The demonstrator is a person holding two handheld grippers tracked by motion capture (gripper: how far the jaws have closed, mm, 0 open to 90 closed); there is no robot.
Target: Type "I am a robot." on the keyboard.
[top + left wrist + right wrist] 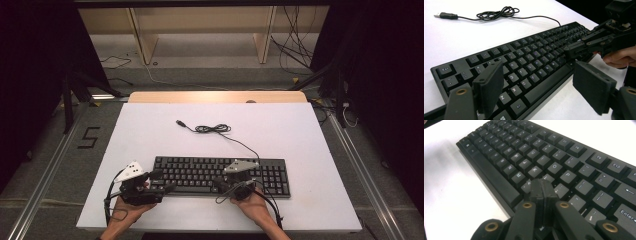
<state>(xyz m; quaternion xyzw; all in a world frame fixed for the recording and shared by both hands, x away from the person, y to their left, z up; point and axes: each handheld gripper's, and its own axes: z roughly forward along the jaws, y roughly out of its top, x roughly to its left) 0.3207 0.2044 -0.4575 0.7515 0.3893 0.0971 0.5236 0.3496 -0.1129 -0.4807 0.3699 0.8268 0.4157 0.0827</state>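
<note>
Nearest the person, the left gripper (159, 186) sits at the keyboard's (220, 172) front-left corner with its jaws spread wide, nothing between them; in the left gripper view they hover over the Z/X/Alt area without clearly touching any key. The right gripper (221, 184) has its jaws pressed together into one blunt tip, which in the right gripper view rests on or just above the keys below K and L, near the comma and period keys; contact can't be told for certain. The keyboard lies flat on the white bench (150, 125), long side facing the person, toward the front edge. Step in hand looks like key pressing with the closed right tip, the left gripper standing by or steadying the board. Next move probably calls for a short, straight downward poke on one key without catching neighbours. Farther back, the keyboard cable (215, 129) trails in a loose coil, its USB plug (181, 123) lying unplugged on the bench.
</note>
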